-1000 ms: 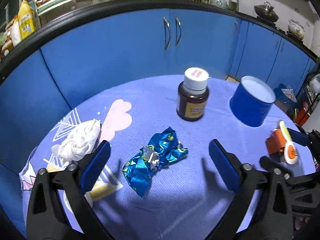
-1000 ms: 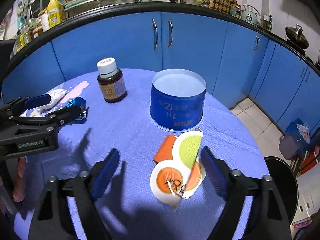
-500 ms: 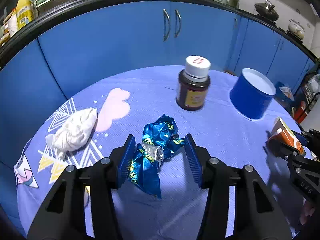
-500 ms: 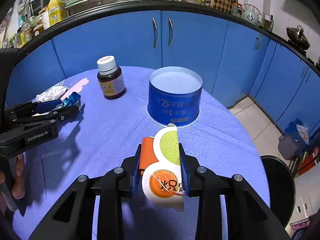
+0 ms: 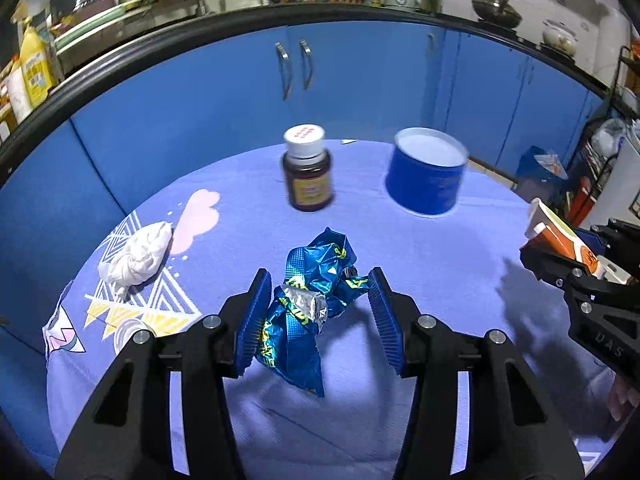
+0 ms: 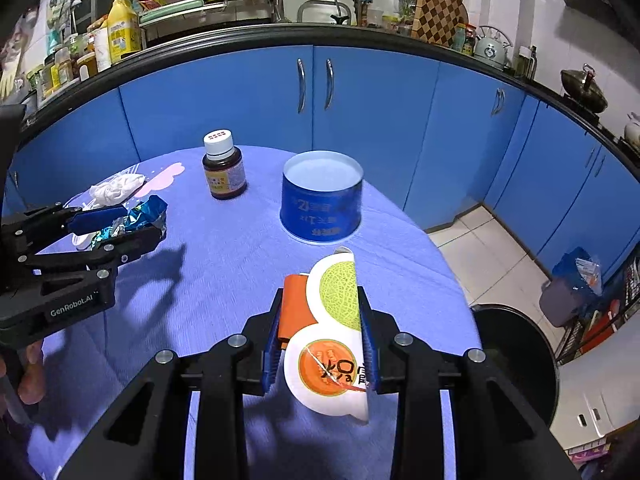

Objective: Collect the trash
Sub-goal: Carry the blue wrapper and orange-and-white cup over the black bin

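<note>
- While both grippers are above the round table with its purple cloth, each one has a piece of trash between its jaws.
- Nearest in the right wrist view, the right gripper has its jaws closed to a narrow gap on a folded paper package, white and orange with a melon picture; the blue pads press both sides of it, and it is lifted off the cloth.
- In the left wrist view, the left gripper has its jaws about half closed around a crumpled blue foil wrapper. The wrapper touches both pads and hangs down between them, clear of the table.
- Further left on the cloth lies a crumpled white tissue, well apart from both grippers.
- Behind these stand a brown bottle with a white cap and, beside it, a round blue tin.
- Beyond the table are blue cabinet doors.
</note>
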Action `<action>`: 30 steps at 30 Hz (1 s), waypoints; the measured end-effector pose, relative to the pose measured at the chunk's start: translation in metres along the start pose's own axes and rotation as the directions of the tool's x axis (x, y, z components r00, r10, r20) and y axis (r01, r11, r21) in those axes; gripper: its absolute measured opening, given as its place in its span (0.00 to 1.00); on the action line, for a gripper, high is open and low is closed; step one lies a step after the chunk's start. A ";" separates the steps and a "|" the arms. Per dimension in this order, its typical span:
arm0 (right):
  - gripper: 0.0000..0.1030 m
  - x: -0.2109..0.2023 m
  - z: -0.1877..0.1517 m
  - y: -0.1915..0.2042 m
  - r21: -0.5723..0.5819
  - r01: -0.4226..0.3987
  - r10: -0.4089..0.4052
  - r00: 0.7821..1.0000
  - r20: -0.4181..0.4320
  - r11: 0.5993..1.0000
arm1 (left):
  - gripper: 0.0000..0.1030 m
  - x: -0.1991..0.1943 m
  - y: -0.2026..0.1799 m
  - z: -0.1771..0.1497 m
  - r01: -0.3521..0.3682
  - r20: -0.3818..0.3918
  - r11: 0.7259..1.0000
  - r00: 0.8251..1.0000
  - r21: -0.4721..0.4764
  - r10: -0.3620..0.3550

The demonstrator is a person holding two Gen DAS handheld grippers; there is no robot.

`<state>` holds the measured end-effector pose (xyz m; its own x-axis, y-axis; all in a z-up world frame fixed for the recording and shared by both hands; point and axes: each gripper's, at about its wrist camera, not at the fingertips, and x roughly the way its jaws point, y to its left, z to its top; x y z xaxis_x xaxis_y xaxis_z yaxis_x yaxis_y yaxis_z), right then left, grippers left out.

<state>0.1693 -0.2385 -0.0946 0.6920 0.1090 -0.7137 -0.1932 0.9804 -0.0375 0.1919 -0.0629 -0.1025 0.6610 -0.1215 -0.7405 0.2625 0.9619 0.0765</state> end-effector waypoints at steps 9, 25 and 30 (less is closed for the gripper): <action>0.31 -0.032 -0.013 -0.013 -0.041 0.025 -0.023 0.999 0.035 0.999 | 0.50 -0.020 -0.046 0.002 0.019 0.025 0.996 0.999 0.086 -0.021; 0.31 -0.067 -0.031 -0.064 0.001 0.072 -0.072 0.993 0.088 0.997 | 0.50 -0.033 -0.121 0.015 0.023 0.056 0.980 0.998 0.199 -0.034; 0.31 -0.070 -0.037 -0.083 0.037 0.084 -0.087 0.992 0.091 0.996 | 0.50 -0.031 -0.138 0.020 0.025 0.057 0.975 0.998 0.222 -0.039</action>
<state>0.1111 -0.3340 -0.0671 0.7668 0.0377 -0.6408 -0.1084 0.9915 -0.0713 0.1492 -0.1967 -0.0772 0.6897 -0.1724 -0.7033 0.4282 0.8803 0.2042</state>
